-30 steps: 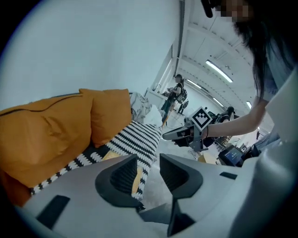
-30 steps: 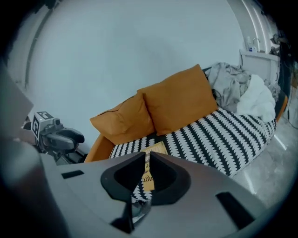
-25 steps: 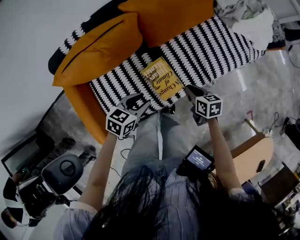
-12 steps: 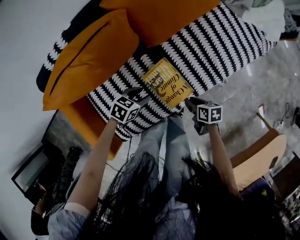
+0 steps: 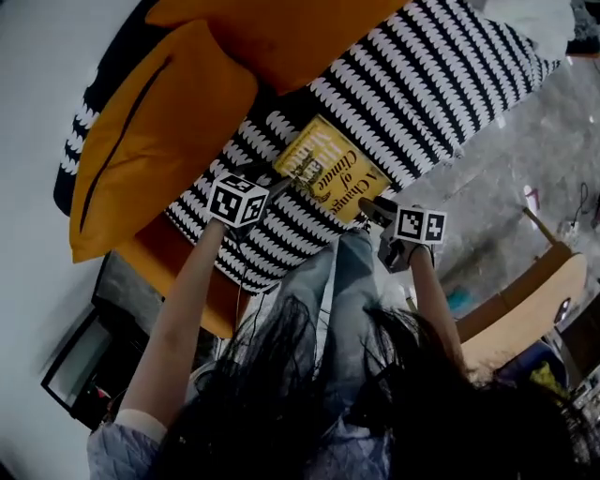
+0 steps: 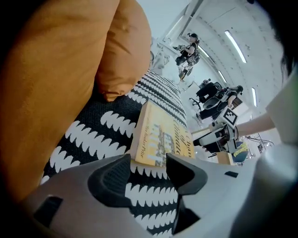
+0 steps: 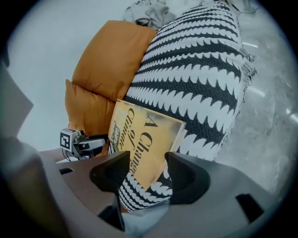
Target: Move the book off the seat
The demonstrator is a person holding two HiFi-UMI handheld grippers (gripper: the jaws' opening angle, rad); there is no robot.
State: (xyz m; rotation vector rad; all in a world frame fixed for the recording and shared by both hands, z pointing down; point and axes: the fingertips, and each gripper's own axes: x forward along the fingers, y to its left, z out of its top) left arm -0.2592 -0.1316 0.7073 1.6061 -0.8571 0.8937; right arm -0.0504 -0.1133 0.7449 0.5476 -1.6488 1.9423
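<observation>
Your right gripper [image 5: 370, 208] covers the book's [image 5: 323, 167] near corner at the seat's [image 5: 412, 84] front edge; the orange cushion [image 5: 281, 28] runs off the top.

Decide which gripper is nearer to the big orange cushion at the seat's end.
Left. The left gripper hangs over the striped seat at the book's corner on the cushion's side; the right gripper is at the book's opposite corner, farther off.

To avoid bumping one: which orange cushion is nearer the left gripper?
The side cushion at the head view's left, beside the left gripper; the back cushion lies farther off.
</observation>
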